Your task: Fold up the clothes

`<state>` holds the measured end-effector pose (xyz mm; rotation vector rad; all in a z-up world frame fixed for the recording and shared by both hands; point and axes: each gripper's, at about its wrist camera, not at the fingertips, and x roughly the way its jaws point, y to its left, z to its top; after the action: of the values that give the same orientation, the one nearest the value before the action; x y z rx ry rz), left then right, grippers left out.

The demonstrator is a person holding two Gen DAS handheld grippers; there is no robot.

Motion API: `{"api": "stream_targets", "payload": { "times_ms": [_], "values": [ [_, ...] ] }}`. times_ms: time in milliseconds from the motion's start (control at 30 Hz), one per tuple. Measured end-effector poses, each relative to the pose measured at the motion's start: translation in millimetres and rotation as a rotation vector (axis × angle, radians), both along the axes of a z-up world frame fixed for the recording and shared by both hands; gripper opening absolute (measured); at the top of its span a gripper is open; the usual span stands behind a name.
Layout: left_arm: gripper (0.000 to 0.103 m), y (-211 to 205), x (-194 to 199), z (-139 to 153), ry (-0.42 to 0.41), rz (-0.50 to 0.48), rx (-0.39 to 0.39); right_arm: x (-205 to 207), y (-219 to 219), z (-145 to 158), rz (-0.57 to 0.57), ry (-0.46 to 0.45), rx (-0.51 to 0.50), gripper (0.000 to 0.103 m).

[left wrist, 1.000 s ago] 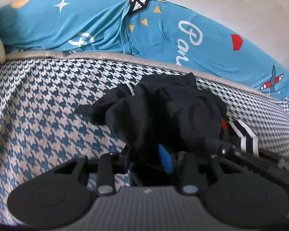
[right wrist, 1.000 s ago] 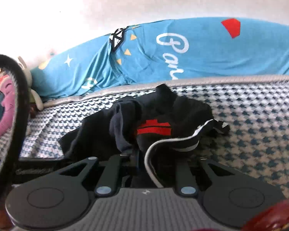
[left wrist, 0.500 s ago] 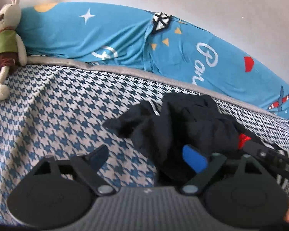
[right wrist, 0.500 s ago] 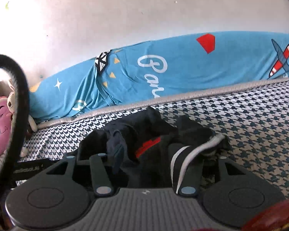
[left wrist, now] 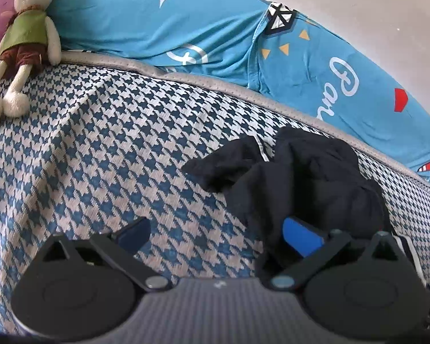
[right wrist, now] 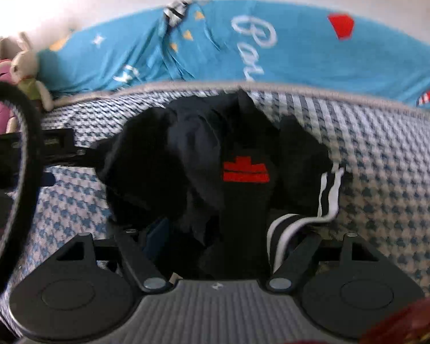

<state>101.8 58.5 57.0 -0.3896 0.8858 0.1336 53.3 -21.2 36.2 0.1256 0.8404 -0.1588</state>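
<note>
Both sets of fingers are spread and grip nothing, the left gripper (left wrist: 215, 235) beside and the right gripper (right wrist: 220, 235) straddling the black garment (right wrist: 215, 154), which lies crumpled and, I judge, wholly unfolded on the houndstooth bed (left wrist: 100, 143) below a blue pillow (left wrist: 186, 23) and wall.

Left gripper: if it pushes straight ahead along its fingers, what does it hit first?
Likely bare houndstooth bedcover. The left gripper is open; the black garment lies right of centre, against its right finger only. Depth is unclear.
</note>
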Motion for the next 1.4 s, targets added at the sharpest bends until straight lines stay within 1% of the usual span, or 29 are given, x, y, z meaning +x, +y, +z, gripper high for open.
{"api": "stream_targets", "payload": {
  "times_ms": [33,100,233,300,433,533,733,800,867,933,1000,1067,1133,1200,1333,1400],
  "values": [
    [0.103,2,0,0,0.000,0.004,-0.002,-5,3,5,0.016,-0.017,-0.019,0.075],
    [0.103,5,0,2,-0.001,0.016,0.002,-18,5,12,0.009,-0.080,-0.038,0.075],
    [0.103,12,0,4,0.010,0.036,0.019,-23,7,18,0.035,-0.166,0.035,0.075],
    [0.103,16,0,1,0.030,0.052,0.027,-19,11,17,0.064,-0.181,0.045,0.075],
    [0.103,23,-2,0,0.035,0.080,0.012,-7,25,10,0.113,-0.190,0.038,0.075],
    [0.103,26,-4,0,0.033,0.084,0.012,0,33,6,0.130,-0.195,0.031,0.075],
    [0.103,32,-5,3,0.028,0.101,0.031,8,48,4,0.139,-0.242,-0.050,0.075],
    [0.103,33,-5,2,0.033,0.099,0.032,10,54,4,0.128,-0.239,-0.161,0.076],
    [0.103,36,-4,1,0.044,0.100,0.021,16,55,1,0.103,-0.170,-0.262,0.079],
    [0.103,38,-5,0,0.048,0.104,0.002,16,43,-3,0.077,-0.137,-0.235,0.079],
    [0.103,41,-6,0,0.043,0.107,-0.015,8,29,-1,0.068,-0.176,-0.140,0.079],
    [0.103,41,-6,1,0.039,0.106,-0.019,1,25,1,0.089,-0.211,-0.087,0.079],
    [0.103,40,-5,2,0.035,0.107,-0.016,-1,28,2,0.113,-0.248,-0.076,0.079],
    [0.103,39,-5,3,0.032,0.107,-0.014,1,36,3,0.150,-0.266,-0.082,0.079],
    [0.103,34,-5,2,0.037,0.095,0.010,13,60,-2,0.234,-0.282,-0.095,0.079],
    [0.103,34,-5,1,0.045,0.095,0.022,18,70,-9,0.265,-0.263,-0.110,0.079]
  ]
}}
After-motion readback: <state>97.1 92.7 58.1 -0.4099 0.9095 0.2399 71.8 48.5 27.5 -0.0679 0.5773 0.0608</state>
